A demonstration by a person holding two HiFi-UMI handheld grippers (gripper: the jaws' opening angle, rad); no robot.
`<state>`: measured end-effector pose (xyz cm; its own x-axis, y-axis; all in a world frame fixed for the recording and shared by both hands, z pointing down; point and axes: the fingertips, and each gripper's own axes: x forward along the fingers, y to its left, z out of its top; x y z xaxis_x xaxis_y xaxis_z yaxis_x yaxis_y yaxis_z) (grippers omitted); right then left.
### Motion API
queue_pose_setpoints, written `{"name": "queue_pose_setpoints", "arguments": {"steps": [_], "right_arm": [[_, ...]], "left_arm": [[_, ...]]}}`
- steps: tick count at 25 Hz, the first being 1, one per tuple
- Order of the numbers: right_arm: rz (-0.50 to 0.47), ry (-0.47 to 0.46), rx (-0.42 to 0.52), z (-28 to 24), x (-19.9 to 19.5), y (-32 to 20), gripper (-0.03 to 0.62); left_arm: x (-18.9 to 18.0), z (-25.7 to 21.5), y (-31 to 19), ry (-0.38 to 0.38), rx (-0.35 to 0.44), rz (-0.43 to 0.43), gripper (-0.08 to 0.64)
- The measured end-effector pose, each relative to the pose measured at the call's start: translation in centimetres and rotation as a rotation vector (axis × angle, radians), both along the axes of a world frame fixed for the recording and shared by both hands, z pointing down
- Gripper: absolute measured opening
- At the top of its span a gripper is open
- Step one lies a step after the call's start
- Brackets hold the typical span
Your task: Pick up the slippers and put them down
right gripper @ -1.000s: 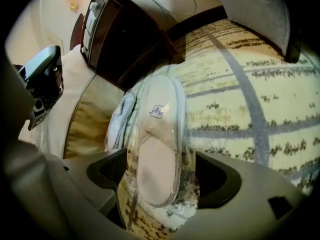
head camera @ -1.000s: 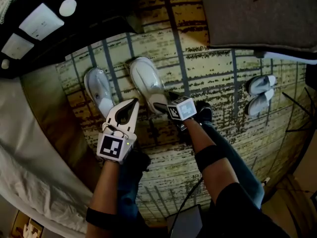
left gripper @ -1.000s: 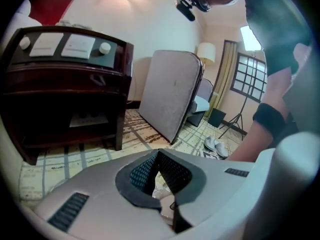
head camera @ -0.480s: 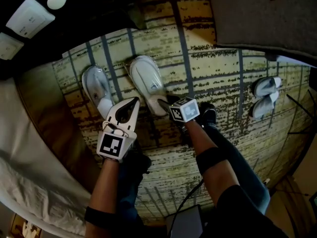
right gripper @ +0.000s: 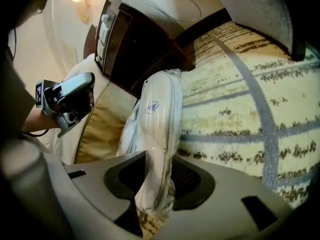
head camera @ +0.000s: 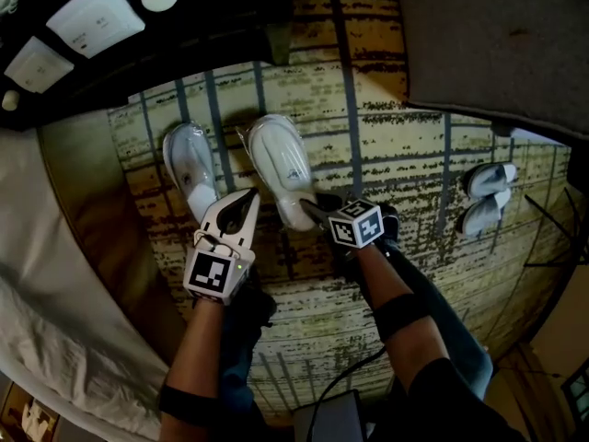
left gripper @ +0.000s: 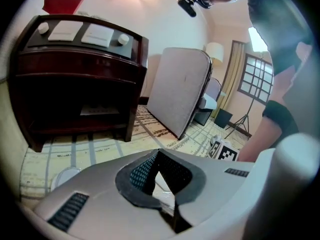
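Two white fabric slippers in clear plastic wrap lie side by side on the pale carpet with dark stripes (head camera: 396, 155), their toes toward 12 o'clock in the head view. The right gripper (head camera: 311, 212) has just been closing its jaws on the heel of the right-hand slipper (head camera: 283, 164). In the right gripper view the pads pinch that wrapped heel from both sides, and the slipper stretches away from the jaws toward 12 o'clock. Whether the heel has left the carpet I cannot tell. The left gripper (head camera: 244, 205) sits at 7 o'clock of that slipper, its tip between the pair and just at 5 o'clock of the left-hand slipper (head camera: 189, 164). Its jaws are pressed together. A second pair of white slippers (head camera: 483, 196) lies well apart at 3 o'clock. A dark wooden cabinet (head camera: 184, 35) stands at 11 o'clock.
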<state>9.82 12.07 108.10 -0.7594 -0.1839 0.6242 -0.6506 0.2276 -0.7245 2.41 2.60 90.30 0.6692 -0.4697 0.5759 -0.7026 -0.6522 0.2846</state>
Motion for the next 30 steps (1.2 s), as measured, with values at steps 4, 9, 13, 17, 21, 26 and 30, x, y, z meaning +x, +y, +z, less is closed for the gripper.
{"name": "queue_pose_setpoints", "arguments": {"steps": [4,9,13,17,21,26,30], "right_arm": [[0.003,-0.003,0.028,-2.7,-0.7,-1.1,0.153],[0.007,-0.008,0.065,-5.0,-2.3,-4.5,0.153],[0.031,-0.015,0.113,-6.6,-4.3,-9.4,0.153],[0.076,-0.019,0.160,-7.7,-6.1,-15.2,0.153],[0.129,-0.004,0.195,-8.1,-7.6,-20.2,0.155],[0.220,-0.018,0.219,-9.0,-9.4,-25.5,0.155],[0.296,-0.022,0.236,-9.8,-10.6,-29.2,0.157]], "left_arm": [[-1.6,-0.3,-0.5,-0.011,0.008,-0.025,0.002],[-3.5,-0.9,-2.2,-0.017,0.034,-0.074,0.002],[-5.0,-1.5,-4.1,-0.020,0.063,-0.103,0.002],[-6.6,-1.9,-6.8,-0.021,0.095,-0.141,0.002],[-8.5,-1.7,-9.3,-0.036,0.142,-0.136,0.002],[-10.9,-1.9,-12.0,-0.045,0.181,-0.162,0.002],[-13.0,-1.5,-13.3,-0.054,0.197,-0.189,0.002]]}}
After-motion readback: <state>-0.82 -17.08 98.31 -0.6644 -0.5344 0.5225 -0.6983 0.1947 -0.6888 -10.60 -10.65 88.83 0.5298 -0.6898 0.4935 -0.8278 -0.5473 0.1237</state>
